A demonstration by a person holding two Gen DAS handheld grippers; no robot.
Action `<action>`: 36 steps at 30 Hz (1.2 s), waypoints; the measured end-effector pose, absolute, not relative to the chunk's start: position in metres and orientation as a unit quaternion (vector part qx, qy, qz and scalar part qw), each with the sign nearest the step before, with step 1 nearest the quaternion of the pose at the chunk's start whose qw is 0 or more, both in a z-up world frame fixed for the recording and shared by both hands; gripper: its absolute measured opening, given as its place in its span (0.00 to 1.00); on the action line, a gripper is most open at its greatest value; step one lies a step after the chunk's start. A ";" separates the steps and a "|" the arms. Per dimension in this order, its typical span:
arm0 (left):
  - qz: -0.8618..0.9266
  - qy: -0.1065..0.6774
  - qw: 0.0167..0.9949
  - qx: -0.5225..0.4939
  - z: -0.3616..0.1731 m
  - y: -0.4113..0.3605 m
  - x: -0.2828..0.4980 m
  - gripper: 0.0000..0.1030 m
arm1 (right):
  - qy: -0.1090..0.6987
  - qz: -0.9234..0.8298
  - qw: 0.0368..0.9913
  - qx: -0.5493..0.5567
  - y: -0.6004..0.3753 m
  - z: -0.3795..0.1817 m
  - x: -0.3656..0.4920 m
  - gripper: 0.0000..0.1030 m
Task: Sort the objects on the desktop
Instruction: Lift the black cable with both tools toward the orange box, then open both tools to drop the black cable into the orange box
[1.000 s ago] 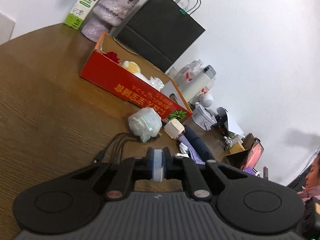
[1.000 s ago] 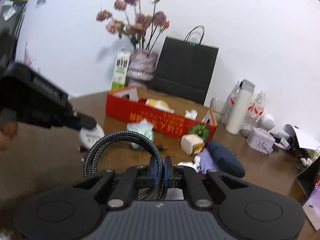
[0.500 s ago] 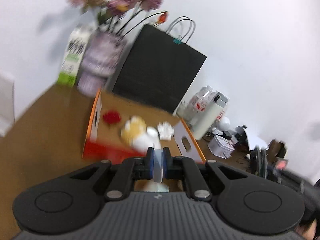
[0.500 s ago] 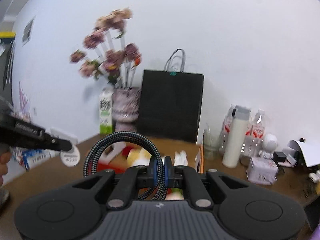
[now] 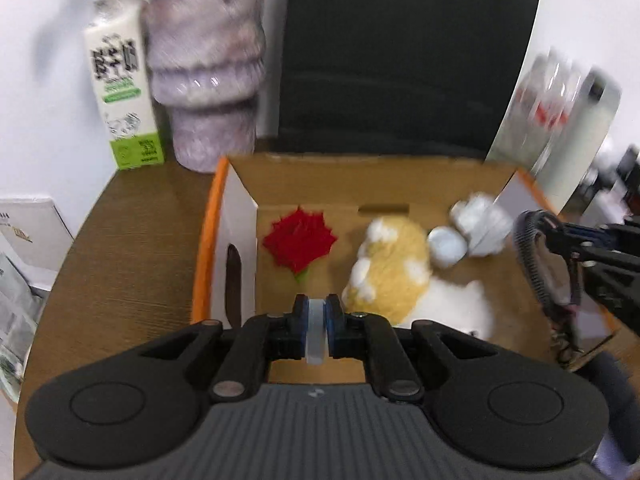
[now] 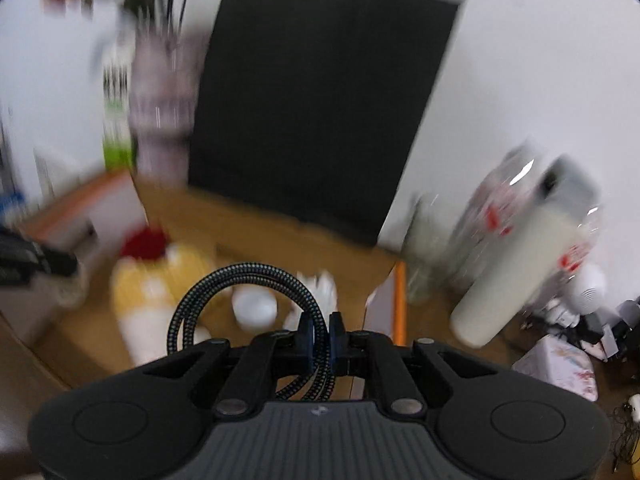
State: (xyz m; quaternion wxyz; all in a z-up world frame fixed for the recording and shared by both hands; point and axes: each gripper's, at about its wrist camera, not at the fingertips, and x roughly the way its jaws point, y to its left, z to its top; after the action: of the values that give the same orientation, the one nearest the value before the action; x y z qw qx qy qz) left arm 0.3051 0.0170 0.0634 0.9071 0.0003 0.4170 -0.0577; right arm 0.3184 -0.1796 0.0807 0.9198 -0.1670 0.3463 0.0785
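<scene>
My left gripper point(image 5: 317, 314): jaws clamped on white disc point(image 5: 316, 332), above near edge of cardboard box point(image 5: 208, 240). My right gripper point(image 6: 319, 332): jaws pinching coiled braided cable point(image 6: 208, 292), over box right part.

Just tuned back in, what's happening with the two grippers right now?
Both are loaded and over the open box. The left gripper is shut on a thin white disc, edge-on between its fingers. The right gripper is shut on a coiled braided cable. The box already holds a red paper flower, a yellow plush toy and some white items. Nothing released yet.
</scene>
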 end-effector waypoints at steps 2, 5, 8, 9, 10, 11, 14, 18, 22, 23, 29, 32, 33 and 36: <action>-0.050 0.423 0.905 0.003 0.054 0.017 0.315 0.10 | 0.367 0.065 0.908 -0.190 -0.172 0.056 0.334 0.11; -0.048 0.417 0.907 -0.017 0.056 0.022 0.326 0.28 | 0.391 0.060 0.902 -0.174 -0.173 0.042 0.351 0.15; -0.041 0.408 0.911 -0.033 0.070 0.024 0.325 0.45 | 0.389 0.063 0.912 -0.110 -0.187 0.055 0.351 0.41; -0.041 0.402 0.914 -0.036 0.075 0.024 0.322 0.51 | 0.383 0.067 0.916 -0.094 -0.191 0.063 0.350 0.47; -0.042 0.394 0.917 -0.038 0.081 0.024 0.318 0.55 | 0.377 0.074 0.920 -0.076 -0.194 0.072 0.347 0.55; -0.040 0.389 0.920 -0.039 0.086 0.023 0.313 0.64 | 0.374 0.079 0.922 -0.061 -0.195 0.081 0.344 0.56; -0.020 0.380 0.924 -0.038 0.101 0.021 0.294 0.77 | 0.365 0.092 0.926 -0.022 -0.201 0.102 0.330 0.59; -0.002 0.360 0.928 -0.090 0.109 0.024 0.230 0.88 | 0.346 0.114 0.931 0.038 -0.212 0.122 0.284 0.68; -0.046 0.334 0.936 -0.101 0.105 0.002 0.159 0.96 | 0.326 0.137 0.933 0.071 -0.219 0.132 0.218 0.76; -0.050 0.327 0.938 -0.098 0.104 -0.003 0.140 0.96 | 0.325 0.140 0.932 0.071 -0.218 0.133 0.205 0.76; -0.074 0.293 0.949 -0.094 0.103 -0.010 0.055 0.99 | 0.292 0.144 0.942 0.078 -0.224 0.135 0.104 0.83; -0.085 0.263 0.958 -0.080 0.093 0.001 0.014 1.00 | 0.277 0.132 0.948 0.087 -0.232 0.127 0.053 0.84; -0.092 0.256 0.959 -0.075 0.086 0.003 0.002 1.00 | 0.275 0.130 0.949 0.085 -0.233 0.122 0.041 0.84; -0.116 0.245 0.962 -0.042 0.059 0.001 -0.022 1.00 | 0.260 0.113 0.956 0.076 -0.231 0.102 0.005 0.85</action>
State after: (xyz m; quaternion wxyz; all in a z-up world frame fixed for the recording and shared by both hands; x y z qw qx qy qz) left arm -0.0223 0.0013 0.0587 0.9616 -0.0418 0.2451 -0.1161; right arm 0.0049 -0.2306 0.1017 0.9560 0.0763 0.2598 0.1126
